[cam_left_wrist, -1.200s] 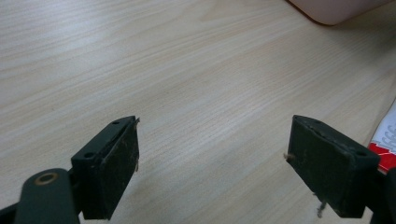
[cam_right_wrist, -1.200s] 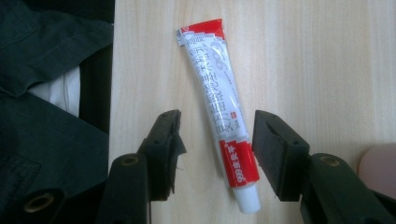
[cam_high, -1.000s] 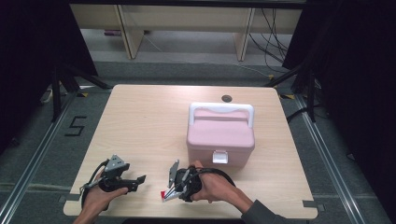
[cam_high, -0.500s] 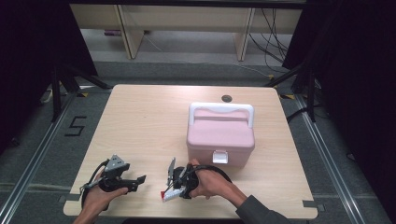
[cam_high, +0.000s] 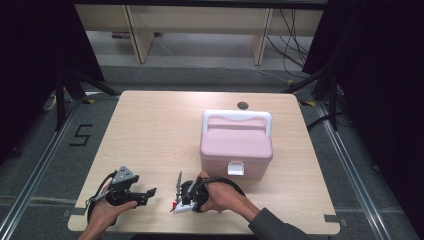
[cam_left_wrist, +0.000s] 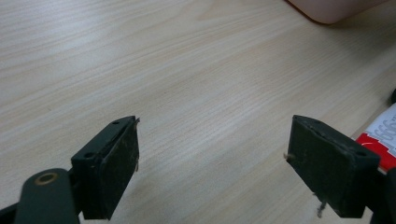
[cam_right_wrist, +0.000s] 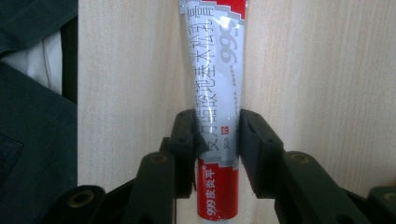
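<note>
Right gripper view: right gripper (cam_right_wrist: 215, 135) jaws, just closing, now pinch the ointment tube (cam_right_wrist: 218, 70) near the table's (cam_high: 150, 135) front edge, ready for lifting; left gripper (cam_left_wrist: 212, 163) waits beside, jaws wide.

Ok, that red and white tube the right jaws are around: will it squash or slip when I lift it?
The tube looks soft and glossy, so it will probably dent under the right gripper, whose jaws have just been closing on it, and may slip. It tapers to a flat crimped end, so it is unlikely to roll. It seems light for its size.
</note>
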